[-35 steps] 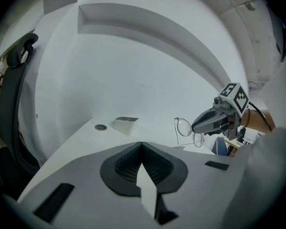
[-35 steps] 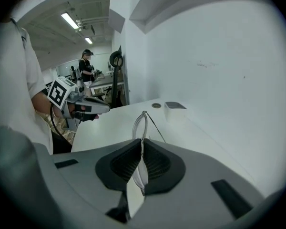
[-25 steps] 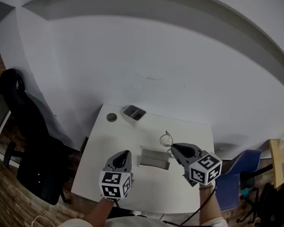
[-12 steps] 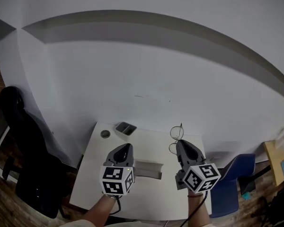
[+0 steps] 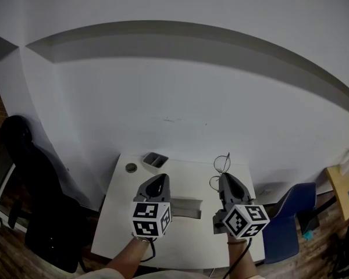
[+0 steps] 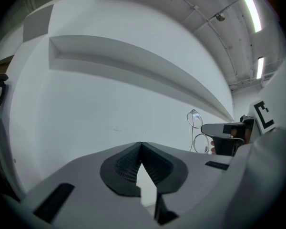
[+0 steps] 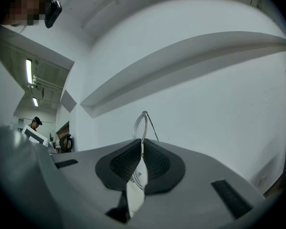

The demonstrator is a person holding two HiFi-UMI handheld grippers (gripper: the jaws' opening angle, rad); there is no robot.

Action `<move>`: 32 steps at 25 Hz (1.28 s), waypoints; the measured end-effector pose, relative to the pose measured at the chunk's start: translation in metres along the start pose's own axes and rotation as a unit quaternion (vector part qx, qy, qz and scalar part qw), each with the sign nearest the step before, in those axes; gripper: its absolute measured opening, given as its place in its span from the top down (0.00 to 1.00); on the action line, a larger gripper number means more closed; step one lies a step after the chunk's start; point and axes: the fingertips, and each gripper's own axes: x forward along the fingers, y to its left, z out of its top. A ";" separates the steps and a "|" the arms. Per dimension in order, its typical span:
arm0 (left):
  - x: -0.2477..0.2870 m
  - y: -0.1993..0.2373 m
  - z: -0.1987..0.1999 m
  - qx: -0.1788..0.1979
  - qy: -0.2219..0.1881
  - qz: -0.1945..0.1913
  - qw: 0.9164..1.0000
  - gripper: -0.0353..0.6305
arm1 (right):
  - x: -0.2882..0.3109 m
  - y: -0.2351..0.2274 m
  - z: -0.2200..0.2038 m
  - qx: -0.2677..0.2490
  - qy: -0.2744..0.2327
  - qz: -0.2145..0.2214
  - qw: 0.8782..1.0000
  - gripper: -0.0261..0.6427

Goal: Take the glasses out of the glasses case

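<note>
Glasses (image 5: 222,164), pinched in the right claw (image 5: 223,178), have risen clear of the case (image 5: 186,207) mid-surface. The left claw (image 5: 161,180) is clenched on nothing, so removal looks done.

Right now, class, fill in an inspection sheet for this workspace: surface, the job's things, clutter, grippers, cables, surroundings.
Surface: small white table set against the wall.
Job's things: glasses out of the case, gripped by the right gripper; grey glasses case lies on the table between the two grippers.
Clutter: small grey tray and a round disc near the table's far left corner.
Grippers: left gripper shut, nothing in it; right gripper shut on the glasses.
Cables: a thin dark cable under the left gripper.
Surroundings: black chair to the left, blue chair to the right, white wall behind.
</note>
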 end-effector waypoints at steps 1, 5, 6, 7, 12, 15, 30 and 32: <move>0.000 0.000 0.000 0.000 0.001 -0.001 1.000 0.94 | 0.000 0.000 0.000 0.001 -0.001 -0.001 1.000 0.90; 0.002 0.000 -0.002 -0.001 0.004 -0.001 1.000 0.94 | 0.000 -0.003 0.000 0.002 0.001 -0.010 1.000 0.90; 0.003 0.000 -0.002 -0.001 0.005 0.000 1.000 0.94 | 0.000 -0.004 -0.001 0.003 0.002 -0.011 1.000 0.90; 0.003 0.001 -0.002 -0.002 0.005 0.000 1.000 0.94 | 0.000 -0.005 -0.002 0.004 0.004 -0.013 1.000 0.90; 0.004 0.002 -0.004 -0.005 0.005 0.002 1.000 0.94 | 0.000 -0.005 -0.003 0.015 0.003 -0.009 1.000 0.90; 0.004 0.002 -0.005 -0.006 0.006 0.004 1.000 0.94 | 0.000 -0.005 -0.003 0.015 0.005 -0.007 1.000 0.90; 0.006 0.005 -0.012 -0.011 0.014 0.006 1.000 0.94 | 0.002 -0.007 -0.010 0.017 0.014 -0.008 1.000 0.90; 0.006 0.006 -0.013 -0.011 0.015 0.006 1.000 0.94 | 0.002 -0.007 -0.011 0.018 0.015 -0.010 1.000 0.90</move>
